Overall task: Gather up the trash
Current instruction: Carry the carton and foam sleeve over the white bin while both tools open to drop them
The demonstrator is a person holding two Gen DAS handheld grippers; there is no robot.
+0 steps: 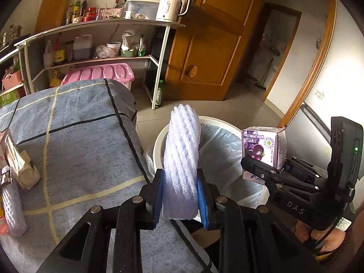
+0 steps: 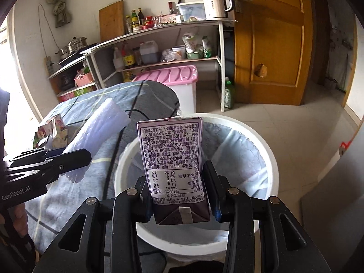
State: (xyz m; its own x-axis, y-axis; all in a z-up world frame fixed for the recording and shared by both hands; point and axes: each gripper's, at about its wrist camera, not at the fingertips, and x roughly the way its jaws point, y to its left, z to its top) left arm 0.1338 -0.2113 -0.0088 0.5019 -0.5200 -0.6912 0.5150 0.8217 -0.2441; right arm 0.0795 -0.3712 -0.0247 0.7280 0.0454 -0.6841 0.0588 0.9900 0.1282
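My left gripper (image 1: 180, 195) is shut on a white foam net sleeve (image 1: 180, 157) and holds it at the table's edge beside the white trash bin (image 1: 159, 141). My right gripper (image 2: 178, 195) is shut on a purple drink carton (image 2: 173, 157) and holds it over the lined white bin (image 2: 270, 159). The carton also shows in the left wrist view (image 1: 264, 146), and the foam sleeve in the right wrist view (image 2: 97, 127). More trash lies on the table: a beige carton (image 1: 21, 166), a second foam net (image 1: 13, 209) and wrappers (image 2: 49, 134).
The table wears a blue-grey checked cloth (image 1: 79, 125). Behind it stand a pink-lidded storage box (image 2: 173, 77), a metal shelf rack (image 2: 159, 45) with bottles and a kettle, a green bottle (image 2: 228, 95) on the floor, and a wooden door (image 2: 270, 41).
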